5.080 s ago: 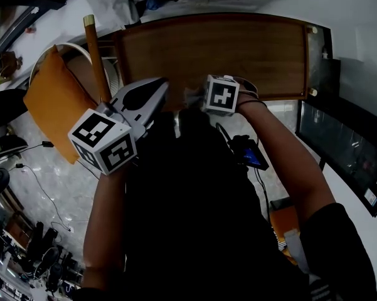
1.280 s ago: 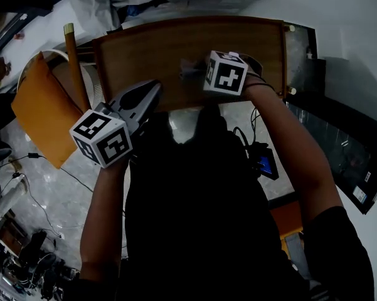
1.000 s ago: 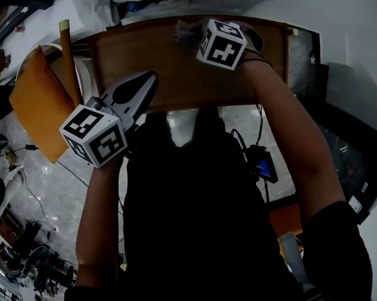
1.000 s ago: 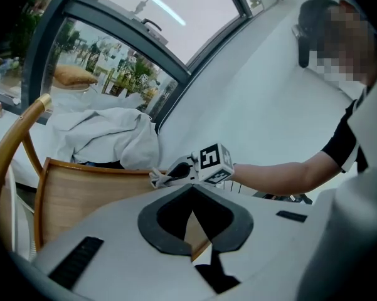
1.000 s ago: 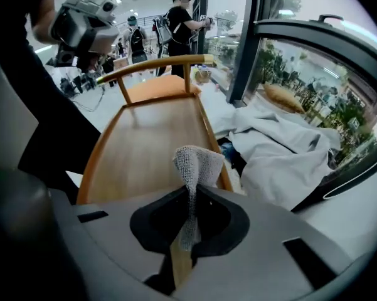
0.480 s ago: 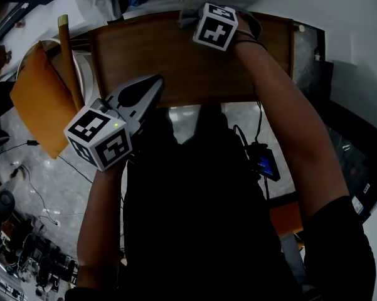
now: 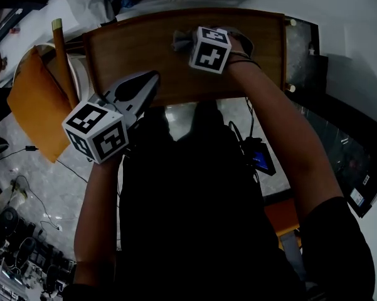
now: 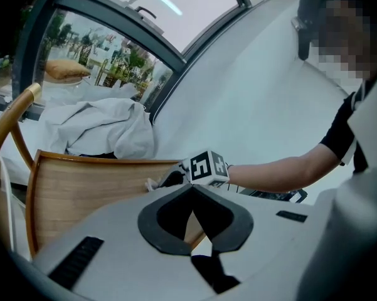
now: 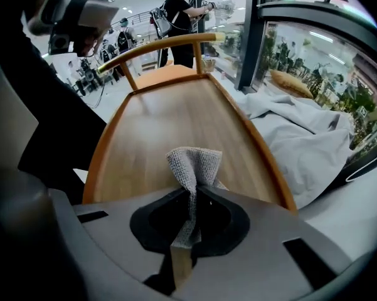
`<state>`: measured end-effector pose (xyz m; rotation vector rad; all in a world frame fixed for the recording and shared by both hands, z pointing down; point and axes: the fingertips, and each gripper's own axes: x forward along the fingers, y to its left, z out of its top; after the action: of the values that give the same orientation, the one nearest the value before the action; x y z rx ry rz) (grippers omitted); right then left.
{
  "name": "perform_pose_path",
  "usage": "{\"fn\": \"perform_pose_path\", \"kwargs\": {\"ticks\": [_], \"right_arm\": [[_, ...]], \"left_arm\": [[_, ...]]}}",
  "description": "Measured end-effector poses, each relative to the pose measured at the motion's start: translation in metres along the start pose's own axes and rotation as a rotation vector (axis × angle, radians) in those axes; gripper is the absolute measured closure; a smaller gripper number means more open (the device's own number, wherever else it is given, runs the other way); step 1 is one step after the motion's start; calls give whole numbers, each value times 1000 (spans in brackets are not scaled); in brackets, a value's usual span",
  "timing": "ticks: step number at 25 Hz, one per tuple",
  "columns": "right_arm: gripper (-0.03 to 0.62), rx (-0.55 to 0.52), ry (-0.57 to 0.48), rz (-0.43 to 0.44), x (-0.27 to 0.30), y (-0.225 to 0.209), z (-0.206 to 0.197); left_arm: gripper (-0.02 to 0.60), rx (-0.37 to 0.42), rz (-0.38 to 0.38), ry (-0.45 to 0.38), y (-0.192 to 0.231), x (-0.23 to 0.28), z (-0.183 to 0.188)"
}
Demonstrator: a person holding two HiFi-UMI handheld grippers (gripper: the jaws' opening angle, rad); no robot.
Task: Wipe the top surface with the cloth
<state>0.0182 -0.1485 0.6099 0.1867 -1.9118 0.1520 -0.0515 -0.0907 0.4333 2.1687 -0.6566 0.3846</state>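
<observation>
The brown wooden top (image 7: 175, 68) lies ahead of me, with a raised orange rim. My right gripper (image 7: 193, 42) reaches over its far middle, shut on a grey cloth (image 7: 180, 39). In the right gripper view the cloth (image 9: 194, 165) sticks up from the pinched jaws of the right gripper (image 9: 193, 190), with the wooden top (image 9: 169, 121) stretching beyond. My left gripper (image 7: 152, 79) hovers at the near left edge of the top. In the left gripper view the left gripper (image 8: 192, 190) is shut with nothing in it. The right gripper's marker cube (image 8: 207, 167) shows beyond it.
A crumpled white sheet (image 9: 301, 137) lies past the far edge of the top. A curved wooden chair rail (image 9: 163, 42) and an orange seat (image 7: 34, 105) stand at the left end. A phone on a cable (image 7: 258, 158) lies on the floor. A dark glass panel (image 7: 345, 149) stands on the right.
My right gripper carried the cloth from the near edge across the top to its far edge, then drew back a little toward me. The left gripper has hardly moved.
</observation>
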Motion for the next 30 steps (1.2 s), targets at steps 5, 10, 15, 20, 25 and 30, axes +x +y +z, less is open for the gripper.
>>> {"fn": "perform_pose_path", "kwargs": {"ticks": [5, 10, 15, 20, 25, 30], "right_arm": [[559, 8, -19, 63, 2, 46, -8], [559, 35, -22, 129, 1, 86, -16], [559, 40, -2, 221, 0, 123, -24], [559, 41, 31, 318, -1, 153, -30], [559, 59, 58, 384, -1, 161, -34], [559, 73, 21, 391, -6, 144, -28]], "left_arm": [[569, 3, -12, 7, -2, 2, 0], [569, 18, -29, 19, -7, 5, 3], [569, 29, -42, 18, -13, 10, 10], [569, 46, -52, 14, -17, 12, 19], [569, 55, -54, 8, -22, 13, 25], [569, 58, -48, -1, -28, 14, 30]]}}
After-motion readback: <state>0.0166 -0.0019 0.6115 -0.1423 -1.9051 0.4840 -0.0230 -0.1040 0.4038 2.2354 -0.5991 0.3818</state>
